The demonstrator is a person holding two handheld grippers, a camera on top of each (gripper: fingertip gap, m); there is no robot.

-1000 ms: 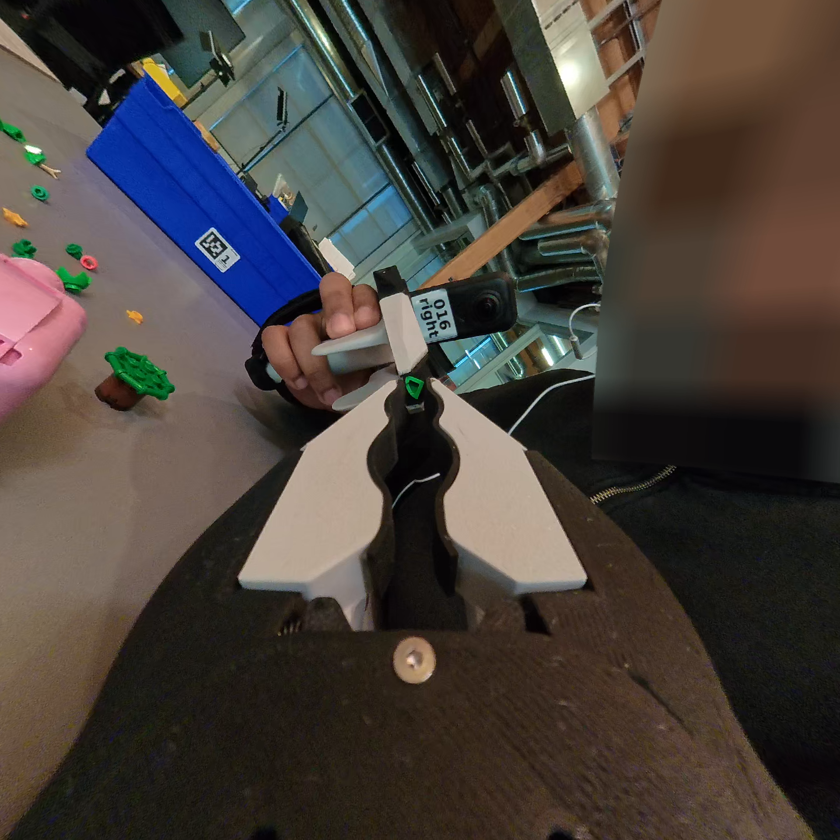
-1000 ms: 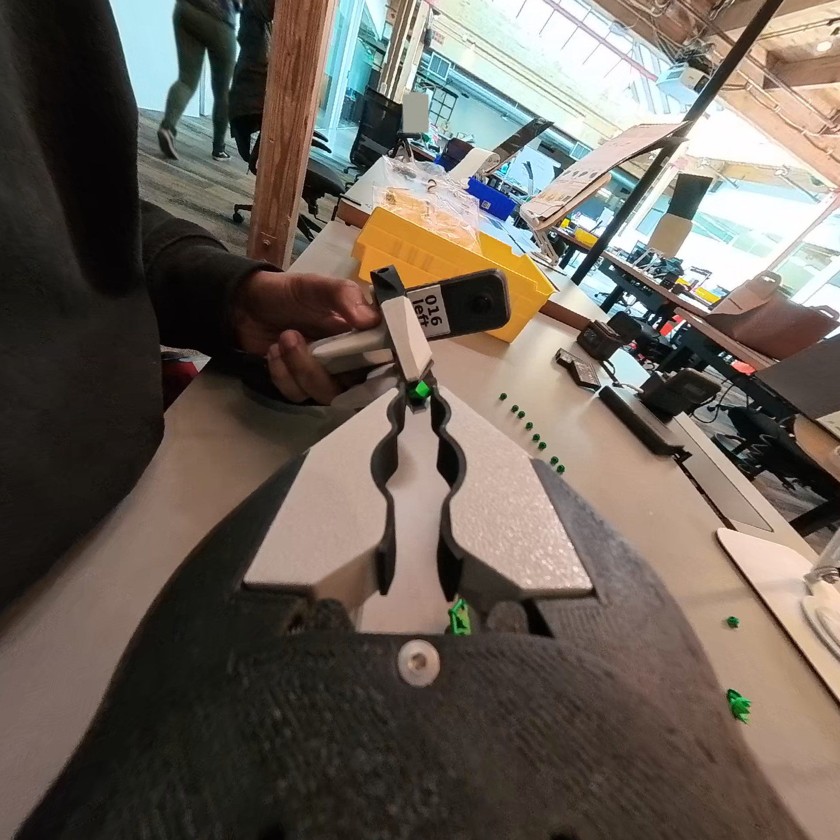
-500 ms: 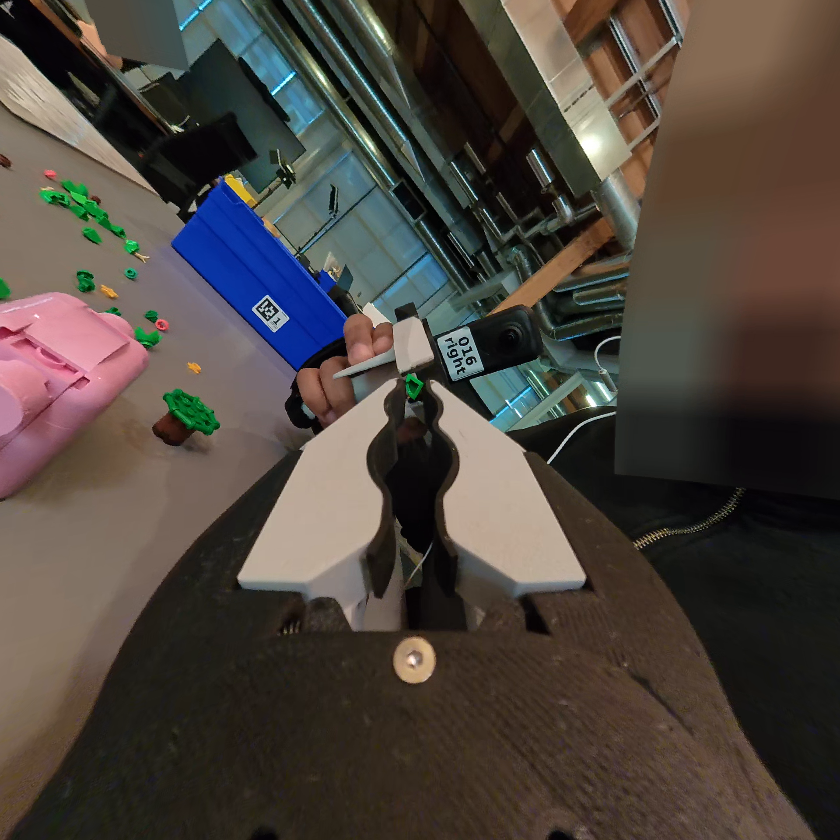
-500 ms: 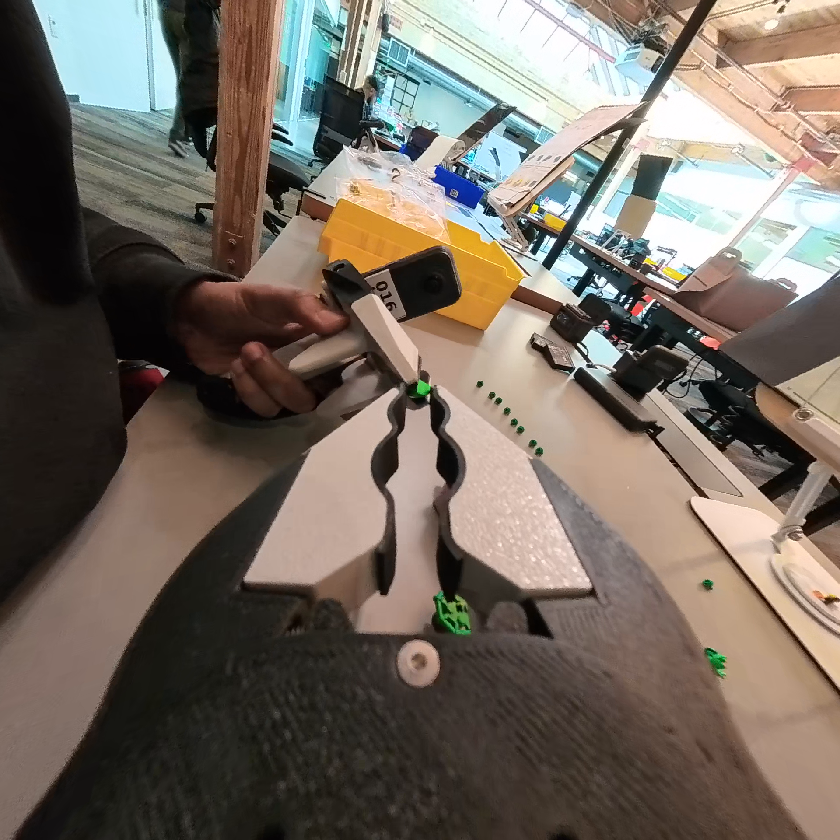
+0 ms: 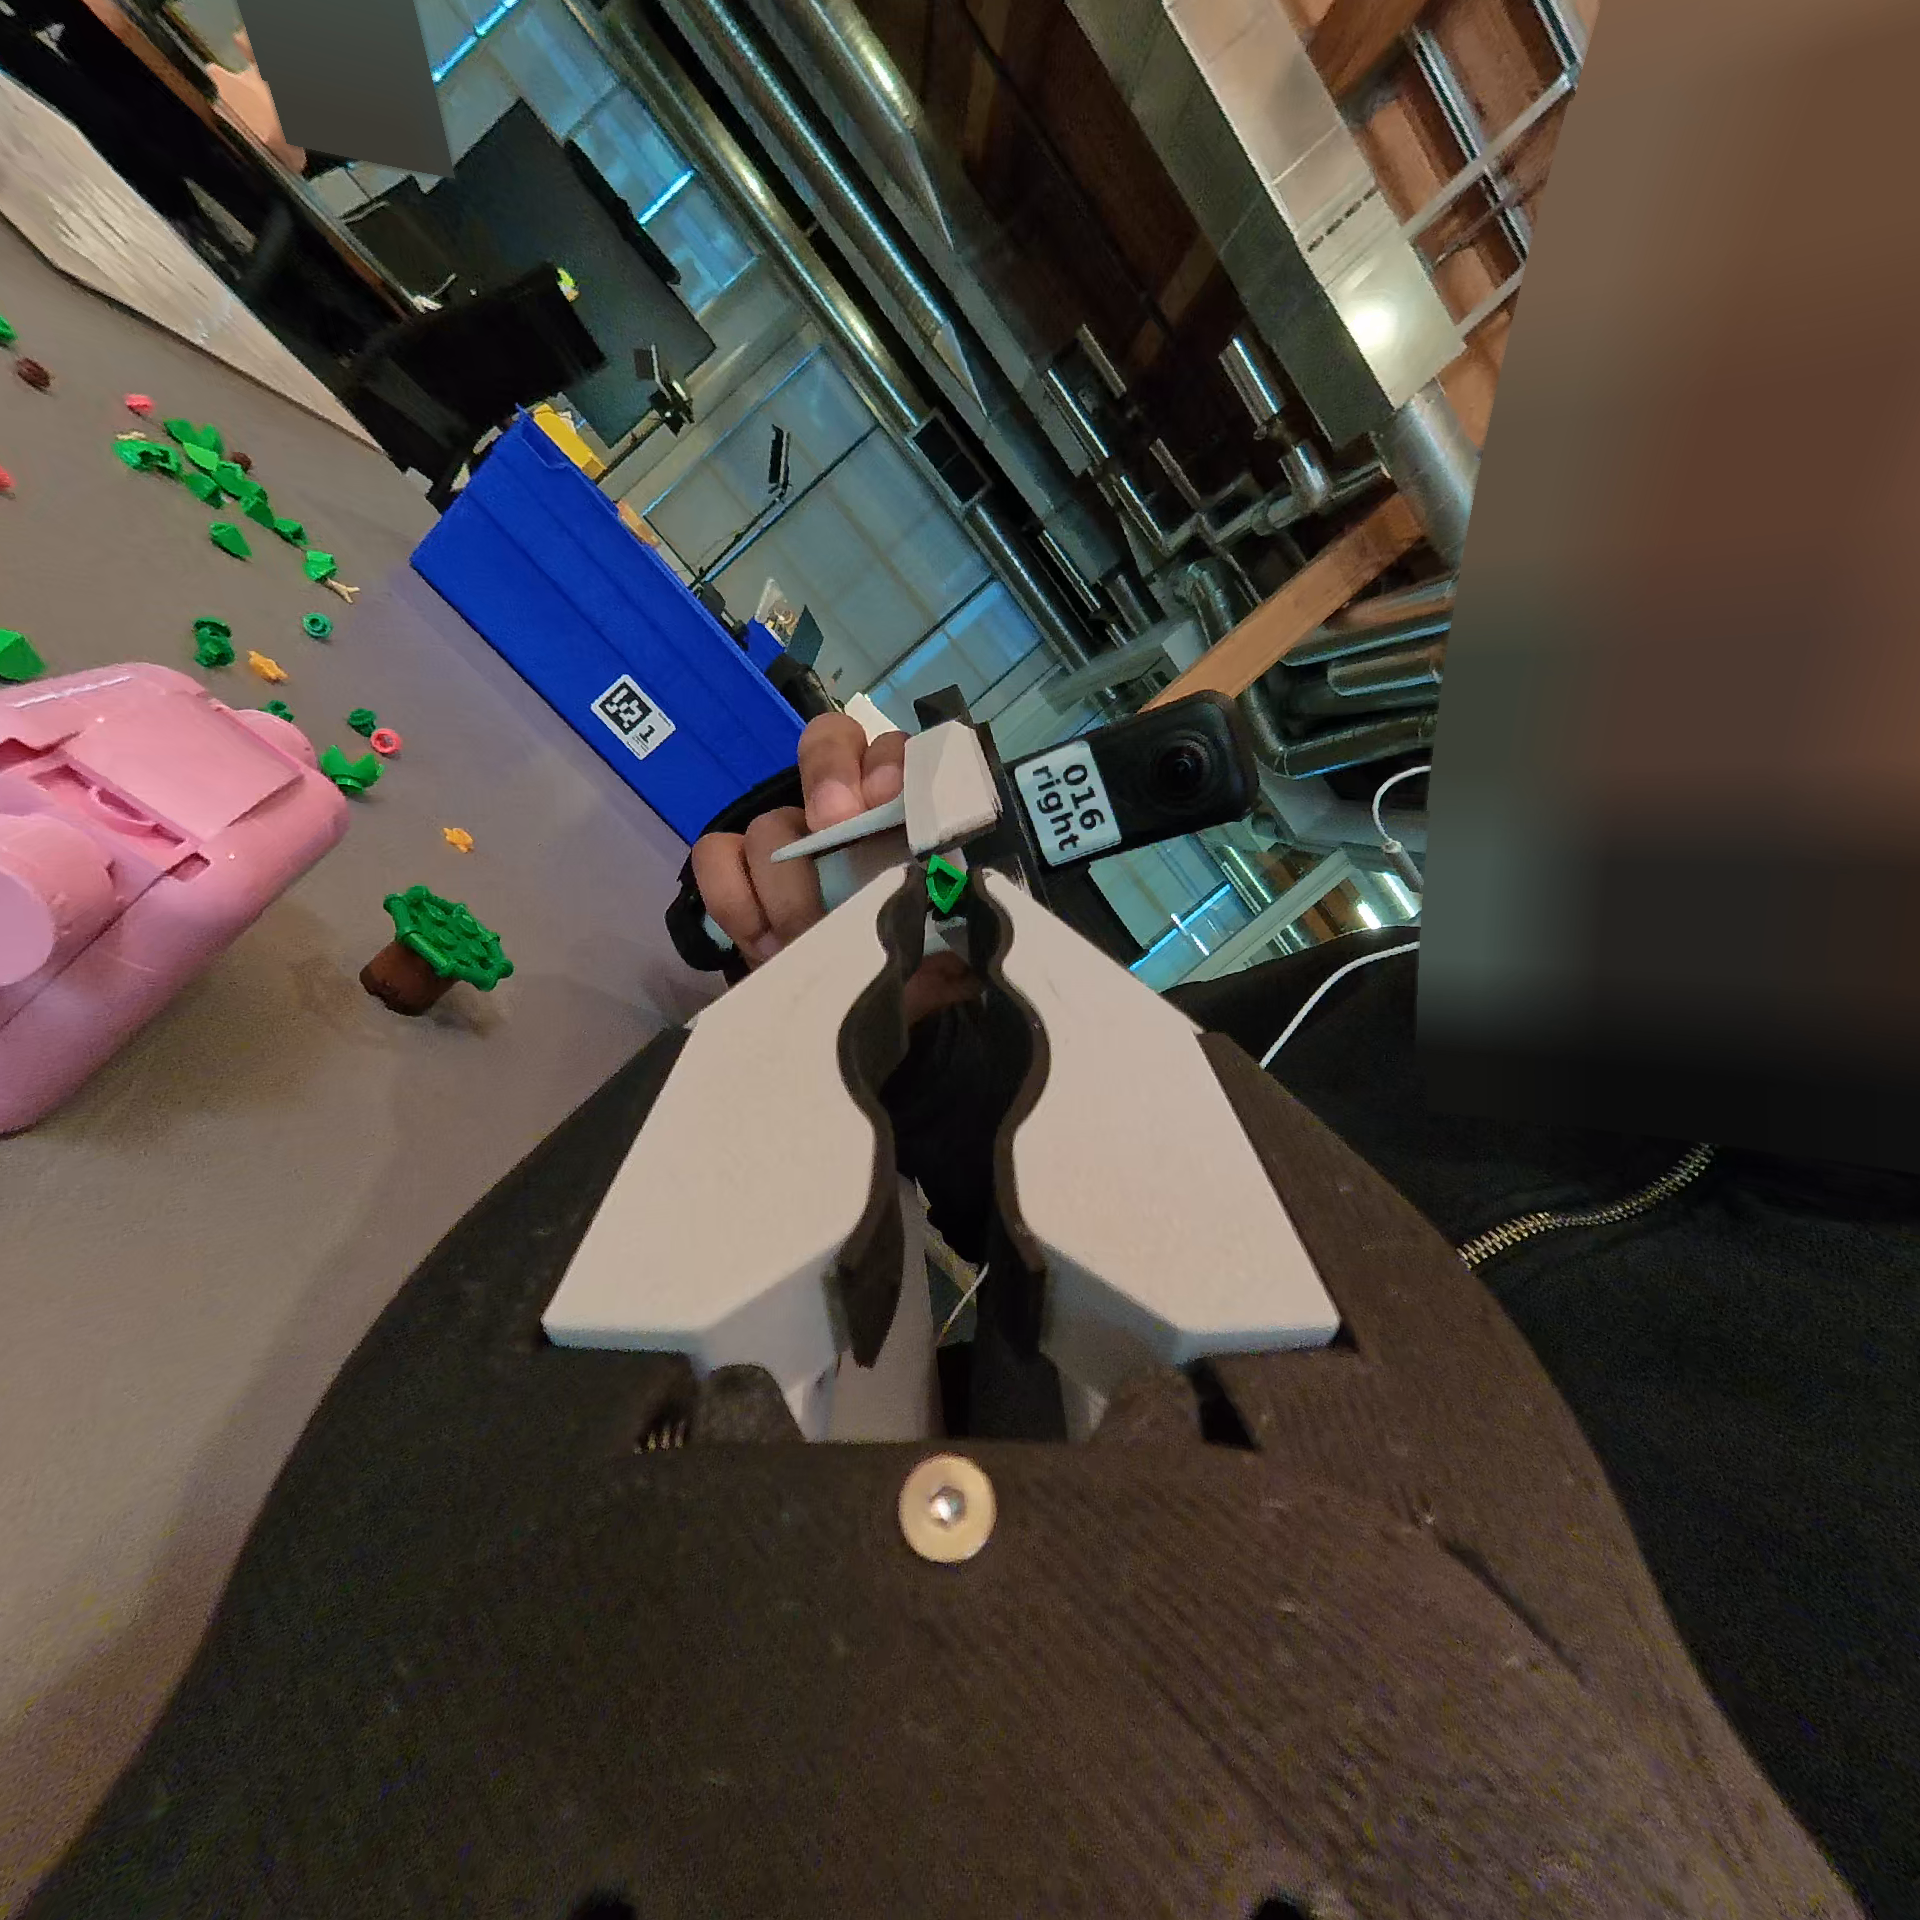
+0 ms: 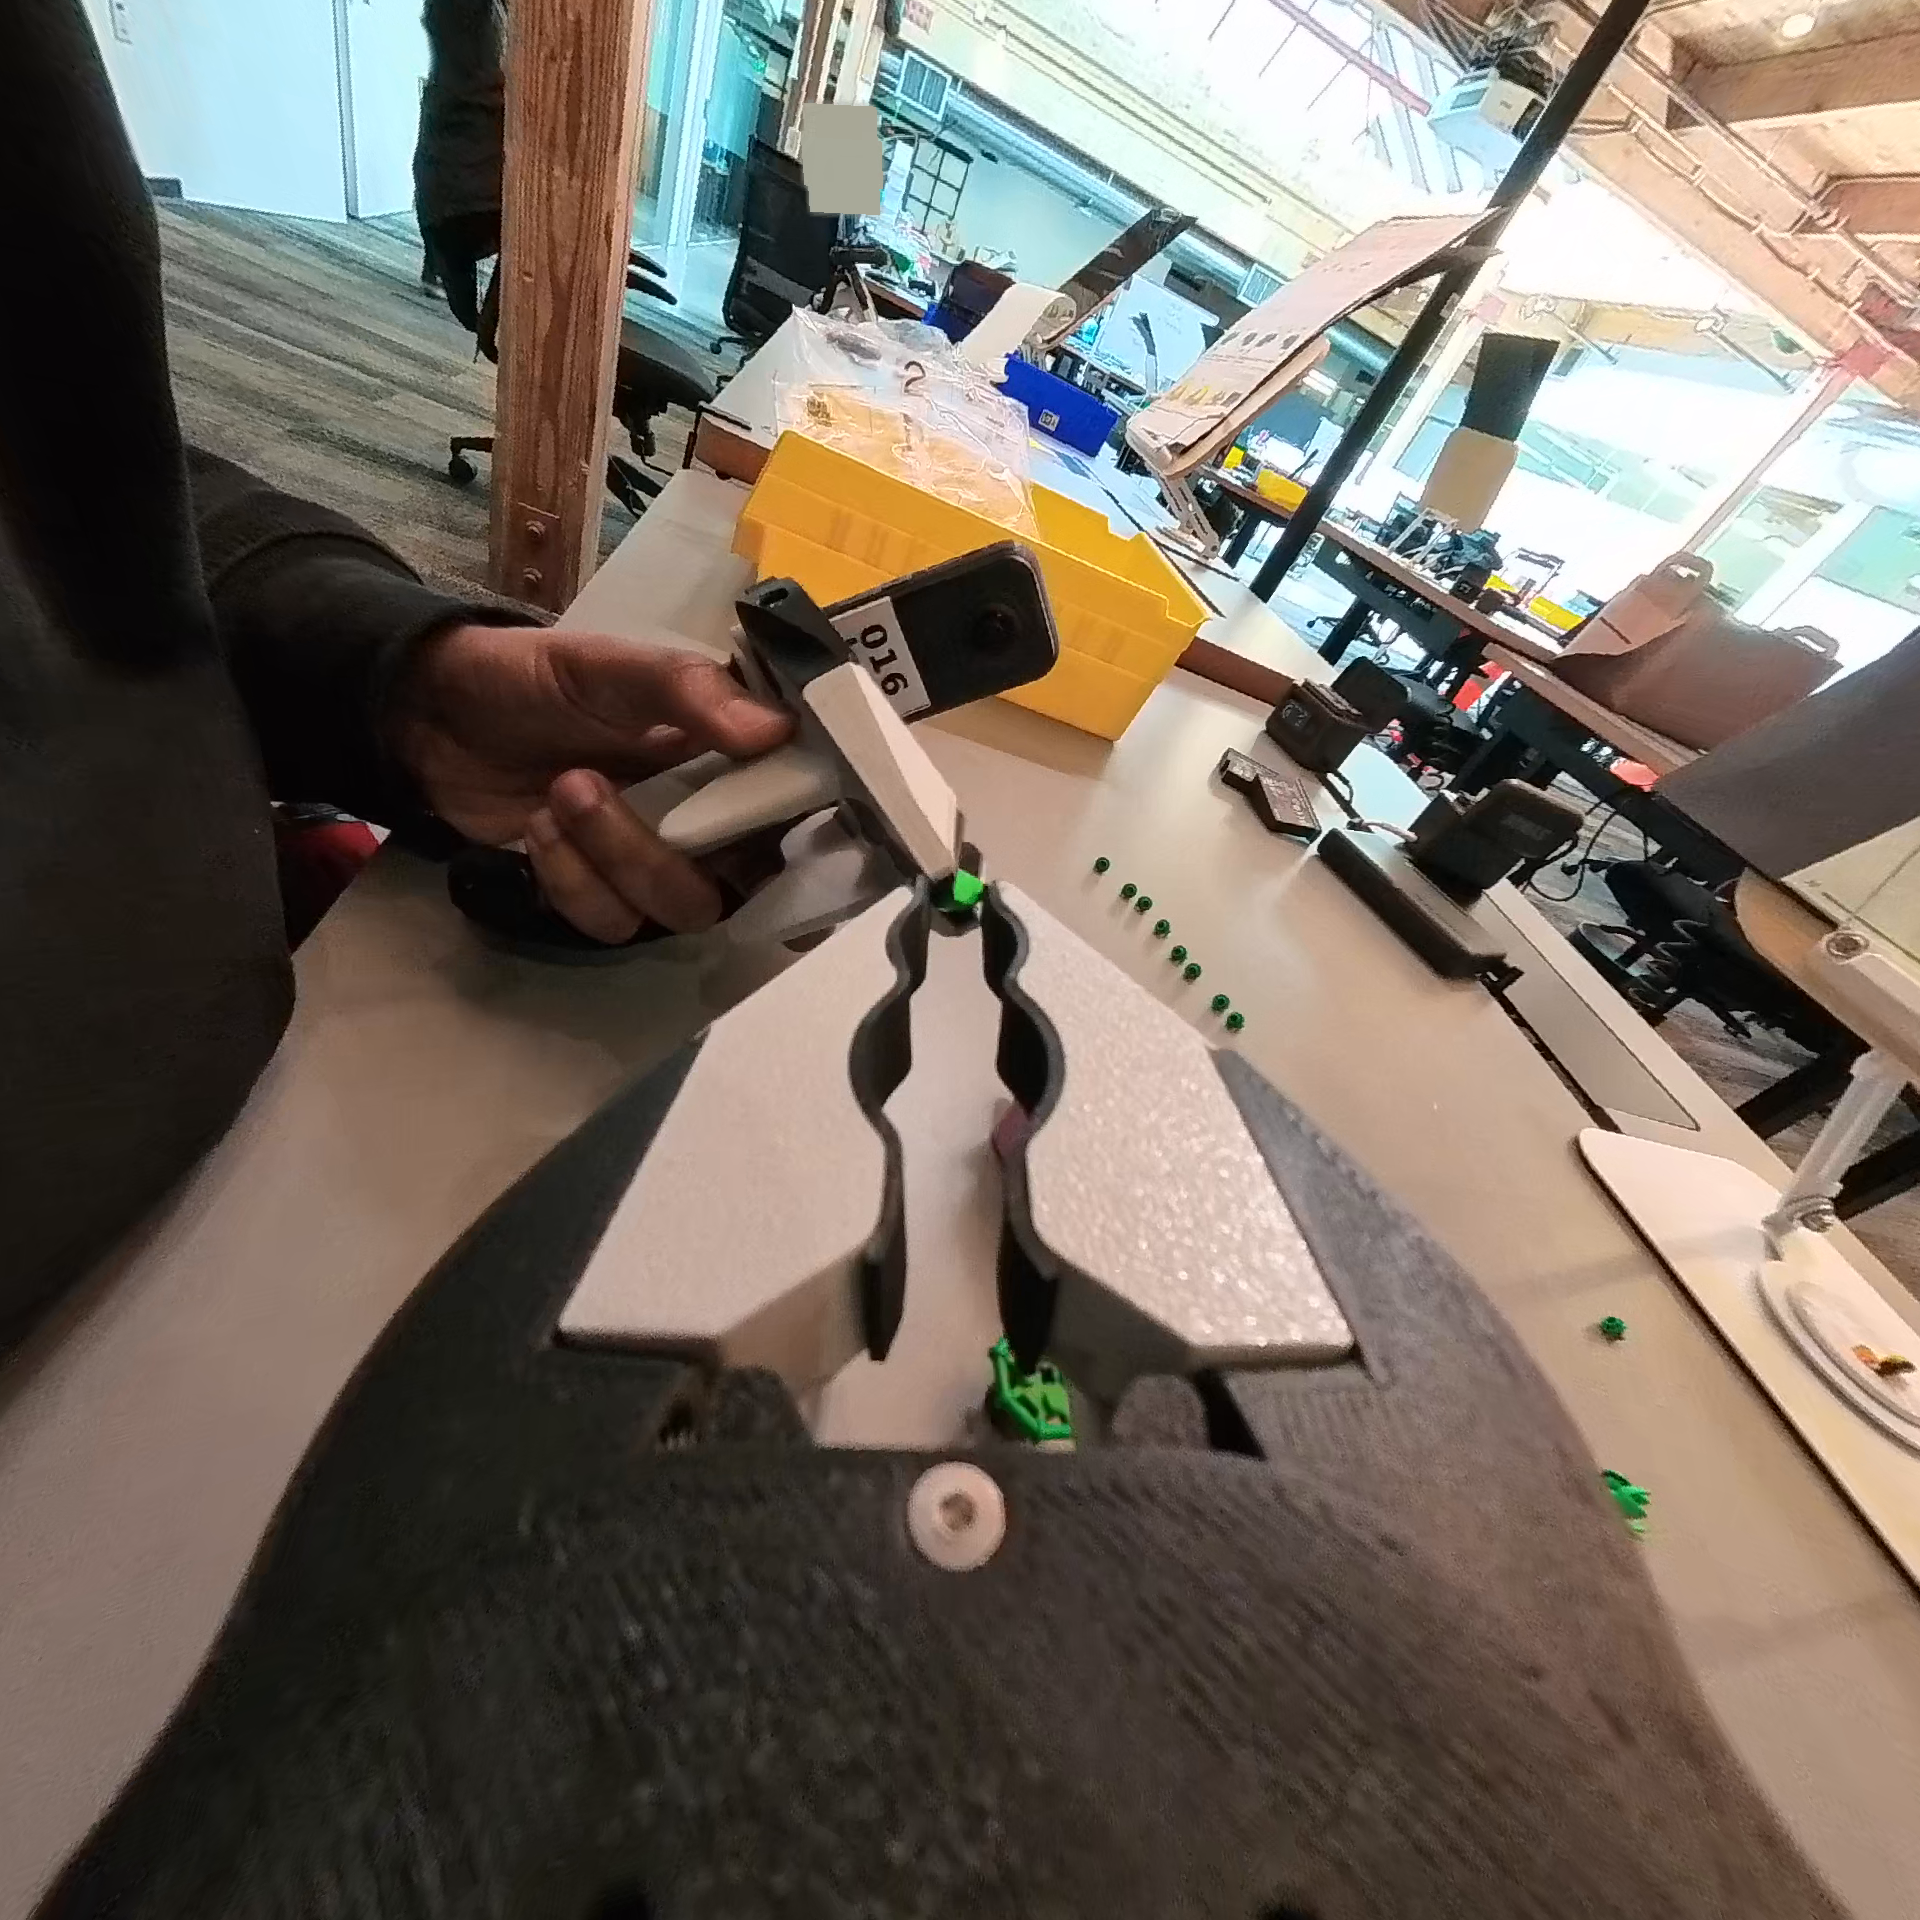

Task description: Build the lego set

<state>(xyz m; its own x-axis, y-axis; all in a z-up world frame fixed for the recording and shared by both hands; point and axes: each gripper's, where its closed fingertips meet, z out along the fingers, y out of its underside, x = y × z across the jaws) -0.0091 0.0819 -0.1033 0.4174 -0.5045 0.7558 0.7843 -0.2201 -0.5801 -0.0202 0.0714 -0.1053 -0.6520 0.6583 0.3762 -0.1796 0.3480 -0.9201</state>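
My left gripper [image 5: 941, 896] is shut on a small green lego piece [image 5: 943, 888] at its fingertips. My right gripper [image 6: 954, 902] is shut on a small green piece [image 6: 962, 888] too. The two grippers meet tip to tip above the table. I cannot tell whether this is one piece or two pressed together. The right gripper also shows in the left wrist view [image 5: 945, 800], held by a hand. The left gripper shows in the right wrist view [image 6: 883, 758], angled down onto the piece. A small tree with a brown trunk and green top [image 5: 436, 951] stands on the table.
A pink moulded part [image 5: 135, 831] lies at left, with scattered green, orange and pink pieces [image 5: 218, 488] beyond it. A blue bin [image 5: 592, 623] stands behind. In the right view are a yellow bin [image 6: 1081, 613], a row of dark green studs [image 6: 1174, 951], loose green pieces [image 6: 1626, 1501] and a white lamp base [image 6: 1704, 1247].
Both grippers stayed shut and tip to tip on the green piece. The left gripper has tilted more steeply onto it, and both views have swung to show more of the table.
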